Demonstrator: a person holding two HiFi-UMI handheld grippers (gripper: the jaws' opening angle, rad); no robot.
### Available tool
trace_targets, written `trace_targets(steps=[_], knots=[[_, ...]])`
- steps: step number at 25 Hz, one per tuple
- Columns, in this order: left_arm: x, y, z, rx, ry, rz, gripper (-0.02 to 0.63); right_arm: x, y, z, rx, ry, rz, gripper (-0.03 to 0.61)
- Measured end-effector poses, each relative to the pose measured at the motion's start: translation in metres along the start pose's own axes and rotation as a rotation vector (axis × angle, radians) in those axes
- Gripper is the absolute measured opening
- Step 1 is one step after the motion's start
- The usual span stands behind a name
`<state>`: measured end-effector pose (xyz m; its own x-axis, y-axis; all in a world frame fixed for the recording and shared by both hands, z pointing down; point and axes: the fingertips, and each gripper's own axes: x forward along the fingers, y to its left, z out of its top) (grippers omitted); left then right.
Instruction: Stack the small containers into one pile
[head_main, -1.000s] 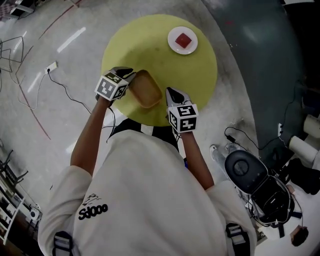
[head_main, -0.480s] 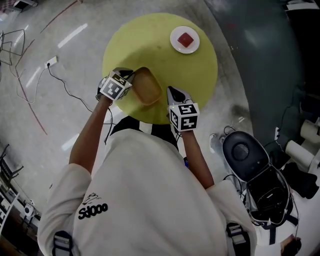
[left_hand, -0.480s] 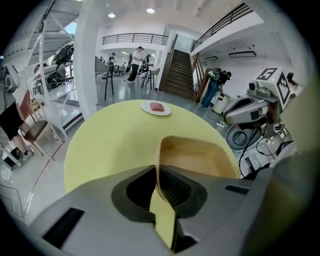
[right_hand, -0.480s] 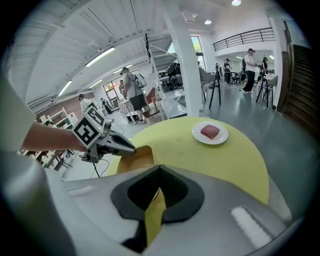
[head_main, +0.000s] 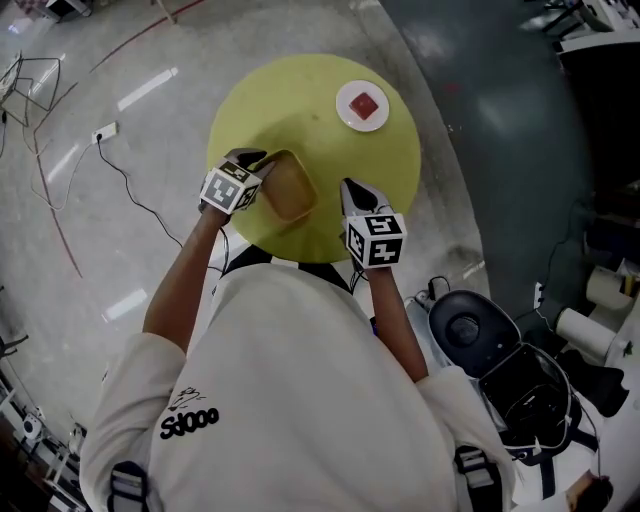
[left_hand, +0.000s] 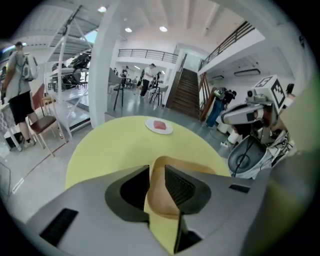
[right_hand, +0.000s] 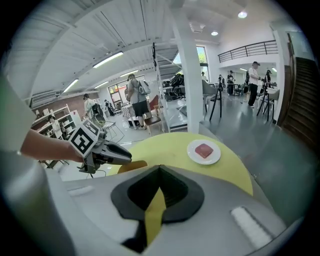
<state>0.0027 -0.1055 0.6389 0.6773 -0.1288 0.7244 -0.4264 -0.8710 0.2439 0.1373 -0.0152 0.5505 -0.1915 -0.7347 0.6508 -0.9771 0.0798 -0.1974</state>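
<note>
A shallow tan container (head_main: 288, 187) sits near the front left edge of the round yellow table (head_main: 310, 100). My left gripper (head_main: 258, 168) is at its left side and is shut on its rim; in the left gripper view the rim of the container (left_hand: 159, 192) runs up between the two jaws of this gripper (left_hand: 156, 172). My right gripper (head_main: 348, 186) hovers just right of the container, shut and holding nothing. In the right gripper view the right gripper (right_hand: 159, 170) points across the table, with the container (right_hand: 131, 166) and the left gripper (right_hand: 112, 152) to its left.
A white plate (head_main: 362, 104) with a red block on it stands at the table's far right side, seen as a plate (right_hand: 204, 151) in the right gripper view too. Cables (head_main: 120, 170) trail over the floor at left. A black round appliance (head_main: 470, 330) stands on the floor at right.
The head view has shifted a little. Both grippers and the tan container keep about the same places on the table, with the left gripper still on the rim.
</note>
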Motion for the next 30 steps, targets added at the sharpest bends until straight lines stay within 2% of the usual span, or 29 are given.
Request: trace_targets(steps=[3,6,10,15,19,21,26,30], knots=[[-0.023,0.006,0.021,-0.033,-0.119,0.027,0.100,-0.006,-0.001,0.023,-0.024,-0.049,-0.008,0.011],[-0.055,0.013,0.048,-0.018,-0.226,0.050,0.098,-0.015,0.005,0.051,-0.076,-0.115,-0.029,0.011],[-0.098,0.018,0.096,0.030,-0.364,0.079,0.044,-0.033,0.008,0.097,-0.196,-0.212,-0.074,0.011],[-0.162,0.007,0.136,0.124,-0.501,0.119,0.011,-0.067,0.029,0.142,-0.253,-0.327,-0.099,0.011],[-0.188,-0.011,0.183,0.316,-0.554,0.157,0.009,-0.083,0.023,0.181,-0.303,-0.403,-0.102,0.011],[-0.201,-0.016,0.206,0.366,-0.594,0.173,0.009,-0.088,0.019,0.200,-0.320,-0.438,-0.100,0.011],[-0.235,-0.018,0.233,0.337,-0.674,0.210,0.008,-0.109,0.024,0.228,-0.340,-0.508,-0.102,0.011],[-0.250,-0.019,0.230,0.340,-0.706,0.217,0.008,-0.114,0.035,0.229,-0.359,-0.531,-0.114,0.011]])
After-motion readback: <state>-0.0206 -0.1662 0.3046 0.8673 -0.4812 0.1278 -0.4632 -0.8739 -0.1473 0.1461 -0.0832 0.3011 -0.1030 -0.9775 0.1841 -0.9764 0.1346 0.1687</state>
